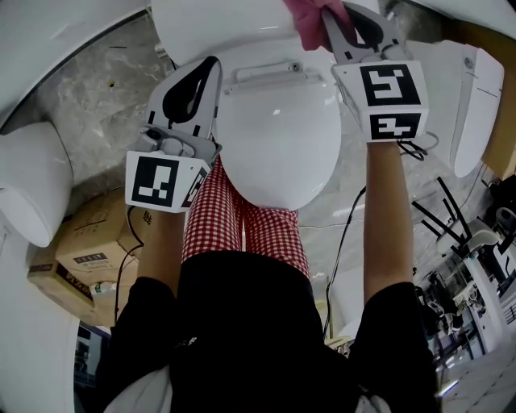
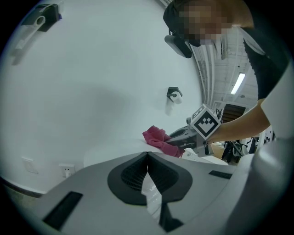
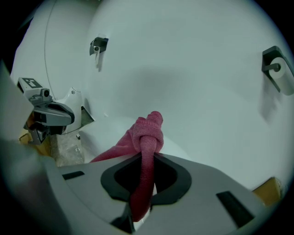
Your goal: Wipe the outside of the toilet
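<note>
The white toilet has its lid (image 1: 278, 137) closed, and its tank (image 1: 218, 24) is at the top of the head view. A pink cloth (image 1: 310, 18) lies on the tank's top right, with my right gripper (image 1: 329, 12) shut on it. In the right gripper view the cloth (image 3: 147, 137) bunches past the jaws of the right gripper (image 3: 147, 158) onto the white tank top. My left gripper (image 1: 214, 64) hovers at the lid's left rear, jaws together and empty. In the left gripper view the left gripper (image 2: 147, 156) points at the cloth (image 2: 158, 137) and the right gripper (image 2: 193, 135).
Another white toilet (image 1: 32, 189) stands at the left, with cardboard boxes (image 1: 81, 250) beside it. A white fixture (image 1: 476, 105) and cables (image 1: 347, 234) lie to the right. A paper-roll holder (image 3: 278, 69) hangs on the wall behind. The person's checked trousers (image 1: 242, 218) touch the bowl's front.
</note>
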`<state>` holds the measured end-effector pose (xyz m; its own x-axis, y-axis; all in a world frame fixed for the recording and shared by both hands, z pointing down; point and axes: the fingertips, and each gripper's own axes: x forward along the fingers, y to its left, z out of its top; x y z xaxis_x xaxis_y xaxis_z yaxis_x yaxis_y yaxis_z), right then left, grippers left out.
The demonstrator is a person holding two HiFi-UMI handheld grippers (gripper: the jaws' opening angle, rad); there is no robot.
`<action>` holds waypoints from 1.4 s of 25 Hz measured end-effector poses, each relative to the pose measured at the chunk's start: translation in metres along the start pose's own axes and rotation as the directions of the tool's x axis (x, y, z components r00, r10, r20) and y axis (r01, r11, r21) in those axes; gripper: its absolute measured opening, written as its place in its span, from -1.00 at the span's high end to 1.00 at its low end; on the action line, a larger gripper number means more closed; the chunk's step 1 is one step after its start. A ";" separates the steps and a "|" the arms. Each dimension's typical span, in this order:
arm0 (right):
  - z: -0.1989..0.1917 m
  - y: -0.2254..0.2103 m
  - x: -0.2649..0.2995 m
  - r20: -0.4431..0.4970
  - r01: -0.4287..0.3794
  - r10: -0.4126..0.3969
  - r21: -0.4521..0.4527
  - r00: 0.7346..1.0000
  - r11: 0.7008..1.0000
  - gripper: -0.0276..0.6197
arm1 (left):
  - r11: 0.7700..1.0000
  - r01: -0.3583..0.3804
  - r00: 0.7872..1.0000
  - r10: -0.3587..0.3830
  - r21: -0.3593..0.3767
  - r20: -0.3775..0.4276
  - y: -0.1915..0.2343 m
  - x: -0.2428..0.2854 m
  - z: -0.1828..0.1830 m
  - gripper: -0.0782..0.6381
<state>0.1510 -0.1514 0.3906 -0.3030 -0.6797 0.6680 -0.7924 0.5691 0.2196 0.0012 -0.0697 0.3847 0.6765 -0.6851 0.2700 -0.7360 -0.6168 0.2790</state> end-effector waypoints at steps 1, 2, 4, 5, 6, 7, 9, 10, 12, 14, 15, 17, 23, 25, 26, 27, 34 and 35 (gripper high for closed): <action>-0.001 -0.001 0.000 0.002 0.005 -0.005 0.001 1.000 1.000 0.74 | 1.000 -0.001 1.000 0.001 0.000 0.000 0.001 0.000 -0.001 0.76; -0.002 -0.003 0.000 0.004 0.010 -0.010 0.002 1.000 1.000 0.74 | 1.000 -0.002 1.000 0.002 -0.001 0.000 0.002 -0.001 -0.002 0.76; -0.004 -0.005 0.000 0.002 0.017 -0.017 0.004 1.000 1.000 0.74 | 1.000 -0.002 1.000 0.002 -0.005 -0.001 0.003 -0.002 -0.004 0.76; -0.005 -0.007 0.000 0.000 0.019 -0.019 0.005 1.000 1.000 0.74 | 1.000 -0.003 1.000 0.003 -0.006 -0.002 0.003 -0.002 -0.004 0.76; -0.006 -0.008 -0.001 -0.003 0.020 -0.020 0.006 1.000 1.000 0.74 | 1.000 -0.003 1.000 0.003 -0.008 -0.003 0.003 -0.002 -0.005 0.76; -0.007 -0.011 -0.001 -0.006 0.023 -0.023 0.006 1.000 1.000 0.74 | 1.000 -0.004 1.000 0.004 -0.009 -0.003 0.003 -0.001 -0.005 0.76; -0.011 -0.016 -0.002 -0.013 0.031 -0.031 0.007 0.999 0.999 0.74 | 1.000 -0.004 1.000 0.004 -0.012 -0.003 0.002 -0.001 -0.006 0.76; -0.013 -0.018 -0.003 -0.017 0.037 -0.037 0.008 0.999 0.999 0.74 | 1.000 -0.004 1.000 0.004 -0.014 -0.002 0.002 -0.002 -0.006 0.76; -0.017 -0.024 -0.004 -0.025 0.050 -0.050 0.011 0.998 0.999 0.74 | 1.000 -0.007 1.000 0.007 -0.016 -0.002 0.001 -0.003 -0.007 0.76; -0.021 -0.029 -0.005 -0.032 0.062 -0.061 0.012 0.998 0.998 0.74 | 1.000 -0.011 1.000 0.011 -0.018 -0.003 0.002 -0.003 -0.008 0.76; -0.023 -0.030 -0.005 -0.035 0.065 -0.065 0.013 0.997 0.998 0.74 | 1.000 -0.013 1.000 0.012 -0.019 -0.003 0.002 -0.004 -0.009 0.76; -0.026 -0.032 -0.006 -0.038 0.070 -0.070 0.015 0.997 0.997 0.74 | 1.000 -0.016 1.000 0.016 -0.019 -0.003 0.002 -0.004 -0.009 0.76; -0.030 -0.038 -0.007 -0.040 0.082 -0.081 0.021 0.996 0.996 0.74 | 1.000 -0.024 1.000 0.024 -0.019 -0.002 0.003 -0.006 -0.009 0.76; -0.034 -0.042 -0.008 -0.047 0.091 -0.089 0.025 0.995 0.996 0.74 | 1.000 -0.024 1.000 0.024 -0.021 -0.003 0.003 -0.007 -0.011 0.76; -0.036 -0.044 -0.009 -0.050 0.097 -0.096 0.028 0.994 0.995 0.74 | 0.999 -0.024 1.000 0.024 -0.022 -0.004 0.003 -0.007 -0.011 0.76; -0.038 -0.046 -0.009 -0.053 0.104 -0.102 0.032 0.993 0.994 0.74 | 0.999 -0.026 1.000 0.026 -0.023 -0.006 0.003 -0.008 -0.012 0.76; -0.054 -0.060 -0.014 -0.073 0.153 -0.151 0.024 0.986 0.988 0.74 | 0.999 -0.026 1.000 0.026 -0.034 -0.002 -0.001 -0.009 -0.014 0.76; -0.057 -0.063 -0.014 -0.078 0.162 -0.159 0.029 0.984 0.986 0.74 | 0.999 -0.027 1.000 0.027 -0.035 -0.002 -0.001 -0.009 -0.014 0.76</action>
<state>0.2353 -0.1511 0.4083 -0.1309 -0.7232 0.6781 -0.8460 0.4381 0.3039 -0.0042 -0.0575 0.3954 0.6565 -0.7009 0.2788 -0.7527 -0.5842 0.3036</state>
